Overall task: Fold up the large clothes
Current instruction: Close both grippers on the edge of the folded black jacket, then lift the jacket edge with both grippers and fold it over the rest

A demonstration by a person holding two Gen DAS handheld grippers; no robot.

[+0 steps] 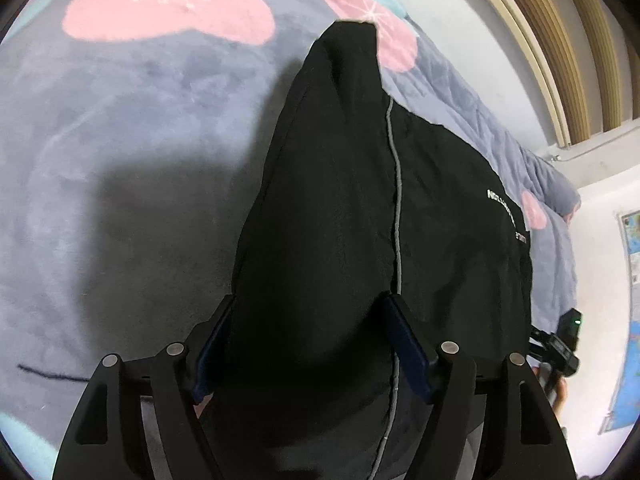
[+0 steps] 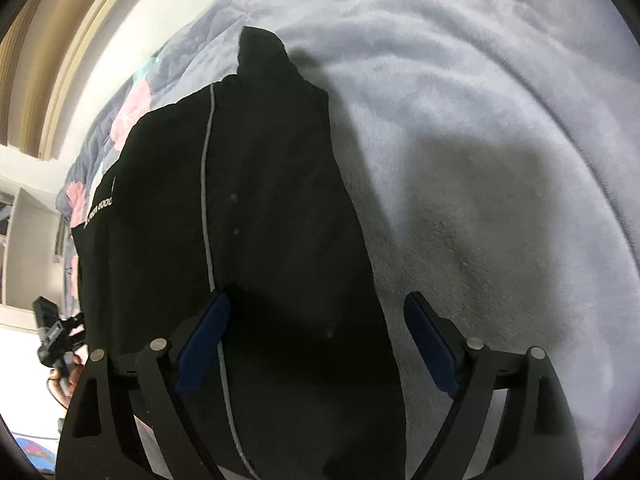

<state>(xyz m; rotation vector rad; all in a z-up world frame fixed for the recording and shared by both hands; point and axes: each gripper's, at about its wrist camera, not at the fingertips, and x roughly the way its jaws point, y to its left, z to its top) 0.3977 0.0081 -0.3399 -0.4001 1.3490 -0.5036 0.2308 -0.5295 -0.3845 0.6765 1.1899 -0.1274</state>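
Observation:
A black garment (image 1: pixel 336 200) with a grey piping line and white lettering lies on a grey-blue blanket (image 1: pixel 132 152), one sleeve stretched away from me. My left gripper (image 1: pixel 310 308) is open, its two blue-padded fingers wide apart over the near part of the cloth, not pinching it. In the right wrist view the same garment (image 2: pixel 272 208) lies along the left half. My right gripper (image 2: pixel 318 300) is open: its left finger is over the cloth, its right finger (image 2: pixel 430 340) is over the bare blanket (image 2: pixel 480 160) beside the garment's edge.
The blanket has pink heart shapes (image 1: pixel 168 8). A white wall (image 1: pixel 472 40) and wooden slats (image 1: pixel 592 60) run beyond the bed's far edge. The other gripper's body (image 1: pixel 560 344) shows at the right edge. A poster (image 1: pixel 632 320) hangs at the right.

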